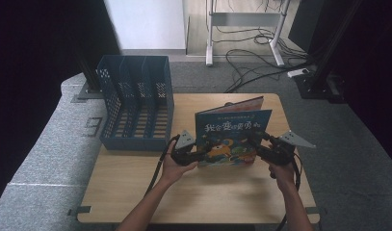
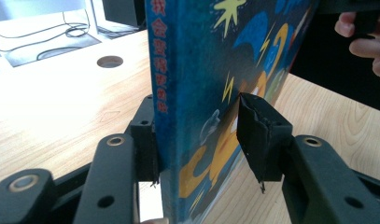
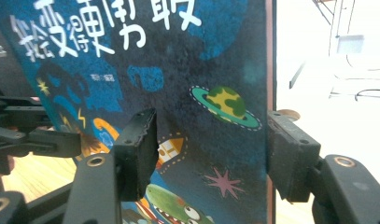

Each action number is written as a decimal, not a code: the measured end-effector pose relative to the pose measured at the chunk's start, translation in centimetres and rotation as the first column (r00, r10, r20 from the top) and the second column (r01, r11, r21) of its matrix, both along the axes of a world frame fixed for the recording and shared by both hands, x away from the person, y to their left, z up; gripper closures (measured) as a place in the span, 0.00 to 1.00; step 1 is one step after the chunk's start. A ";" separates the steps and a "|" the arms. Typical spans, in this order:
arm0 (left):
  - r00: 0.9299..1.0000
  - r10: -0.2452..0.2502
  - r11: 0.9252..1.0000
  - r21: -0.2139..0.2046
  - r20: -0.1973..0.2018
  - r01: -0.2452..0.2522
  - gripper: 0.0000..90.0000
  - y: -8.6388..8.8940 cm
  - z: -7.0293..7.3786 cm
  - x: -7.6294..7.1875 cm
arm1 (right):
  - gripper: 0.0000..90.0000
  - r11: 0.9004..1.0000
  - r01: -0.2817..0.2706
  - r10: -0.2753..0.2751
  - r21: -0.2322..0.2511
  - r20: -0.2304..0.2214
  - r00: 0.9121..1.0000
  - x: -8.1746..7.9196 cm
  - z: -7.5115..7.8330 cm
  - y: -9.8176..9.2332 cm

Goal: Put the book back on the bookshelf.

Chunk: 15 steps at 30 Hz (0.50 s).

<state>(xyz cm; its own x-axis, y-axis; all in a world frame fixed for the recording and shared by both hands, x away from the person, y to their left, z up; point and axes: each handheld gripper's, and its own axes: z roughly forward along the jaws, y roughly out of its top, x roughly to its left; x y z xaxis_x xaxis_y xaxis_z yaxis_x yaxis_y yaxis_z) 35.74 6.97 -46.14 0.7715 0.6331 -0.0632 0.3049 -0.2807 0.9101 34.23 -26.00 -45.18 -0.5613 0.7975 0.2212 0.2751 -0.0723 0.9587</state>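
A blue picture book [image 1: 232,137] stands upright on the wooden table [image 1: 184,192], slightly fanned open, its cover facing me. My left gripper [image 1: 201,154] is at its lower left corner. In the left gripper view the jaws [image 2: 199,112] straddle the spine of the book [image 2: 201,70], one pad behind it and one against the cover. My right gripper [image 1: 256,147] is at the lower right corner. In the right gripper view its jaws [image 3: 211,126] stand wide apart: one pad hangs in front of the book's cover [image 3: 178,70], the other lies past the cover's edge, and neither presses on it.
A blue slotted file holder [image 1: 136,96] stands at the table's back left, just left of the book. A round cable hole [image 2: 109,61] is in the tabletop. Cables [image 1: 251,62] and desk legs lie on the floor beyond the table.
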 end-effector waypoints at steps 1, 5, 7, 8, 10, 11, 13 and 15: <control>1.000 0.001 1.000 0.004 0.003 -0.001 0.60 0.0 0.0 -0.1 | 0.42 1.000 0.000 0.000 -0.003 -0.004 1.000 0.1 0.0 0.1; 1.000 -0.004 1.000 0.008 0.007 0.004 0.61 0.0 0.0 -0.2 | 0.40 1.000 0.009 -0.008 0.001 -0.011 1.000 0.4 0.0 0.2; 1.000 -0.004 1.000 0.007 0.006 0.004 0.62 0.0 0.0 -0.2 | 0.40 1.000 0.006 -0.006 0.010 -0.015 1.000 0.5 0.0 0.2; 1.000 -0.004 1.000 0.004 0.005 0.004 0.61 0.0 0.0 -0.2 | 0.40 1.000 0.005 -0.005 0.013 -0.018 1.000 0.5 0.0 0.2; 1.000 -0.004 1.000 -0.003 -0.001 0.004 0.60 0.1 0.0 0.0 | 0.39 1.000 0.004 -0.004 0.017 -0.025 1.000 0.7 0.1 0.3; 1.000 -0.002 1.000 -0.005 -0.004 0.002 0.60 0.1 0.0 0.0 | 0.39 1.000 0.001 0.000 0.016 -0.028 1.000 0.8 0.2 0.3; 1.000 0.006 1.000 -0.005 -0.007 -0.006 0.59 0.2 0.0 0.1 | 0.39 1.000 -0.007 0.008 0.002 -0.033 0.999 1.0 0.5 0.5; 1.000 0.014 1.000 -0.006 -0.008 -0.014 0.60 0.4 0.0 0.1 | 0.39 1.000 -0.015 0.015 -0.004 -0.037 0.999 1.2 0.6 0.7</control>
<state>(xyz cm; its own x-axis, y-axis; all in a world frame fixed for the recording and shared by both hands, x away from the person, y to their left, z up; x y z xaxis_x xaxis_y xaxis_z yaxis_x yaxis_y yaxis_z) 35.85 7.37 -46.09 0.7618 0.6437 -0.0737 0.3165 -0.2704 0.9092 35.44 -25.26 -44.61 -0.5645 0.7903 0.2384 0.3111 -0.0638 0.9482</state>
